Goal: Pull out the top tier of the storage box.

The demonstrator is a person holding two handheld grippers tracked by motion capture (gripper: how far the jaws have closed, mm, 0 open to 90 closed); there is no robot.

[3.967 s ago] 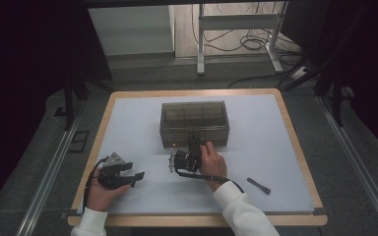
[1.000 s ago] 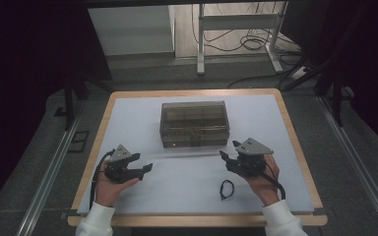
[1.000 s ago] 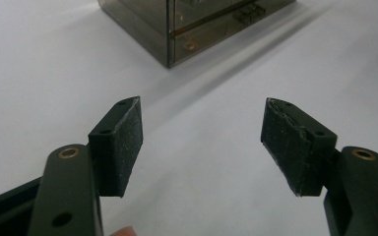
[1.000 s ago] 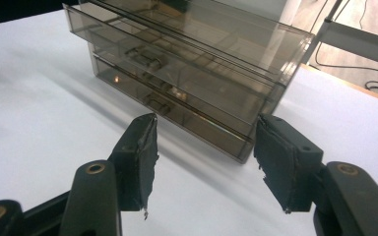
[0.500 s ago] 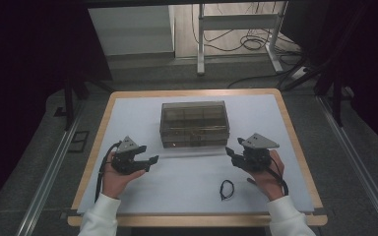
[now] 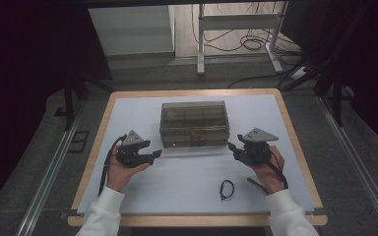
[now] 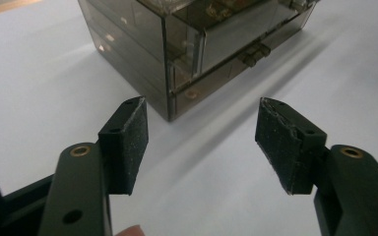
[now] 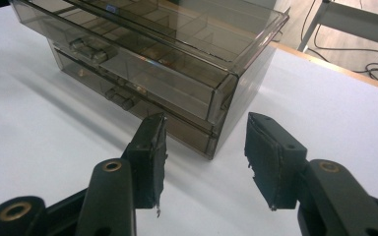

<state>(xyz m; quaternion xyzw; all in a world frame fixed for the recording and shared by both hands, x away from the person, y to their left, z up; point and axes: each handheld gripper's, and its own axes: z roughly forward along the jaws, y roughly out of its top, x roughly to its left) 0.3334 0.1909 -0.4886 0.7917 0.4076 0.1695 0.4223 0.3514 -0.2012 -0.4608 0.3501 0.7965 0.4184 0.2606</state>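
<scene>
High view: a smoky translucent drawer box [image 6: 194,124] stands in the middle of the white tabletop [image 6: 187,182], a little above the frame's centre, and the two hand-held tongs flank its front corners. The left tongs [image 6: 156,155] sit at lower left of the box, the right tongs [image 6: 232,147] at lower right, both aimed inward at it but apart from it. A small black hair tie [image 6: 226,189] lies loose on the tabletop near the bottom centre of the frame, below the box and closer to the right hand.

In the left gripper view the box's near corner [image 7: 170,73] stands ahead of the gap between the jaws; nothing lies between the pads. The right gripper view shows the same from the other side, with the two stacked drawers [image 8: 142,73] and their front latches in the upper left of the frame. Both tongs have just been closing a little, yet both stand open and empty.

As I judge it, the work is at an early stage: the drawers look shut, the hair tie is outside the box, and neither tong touches anything. Steadying the box, pulling a drawer and stowing the hair tie all seem left to do.
</scene>
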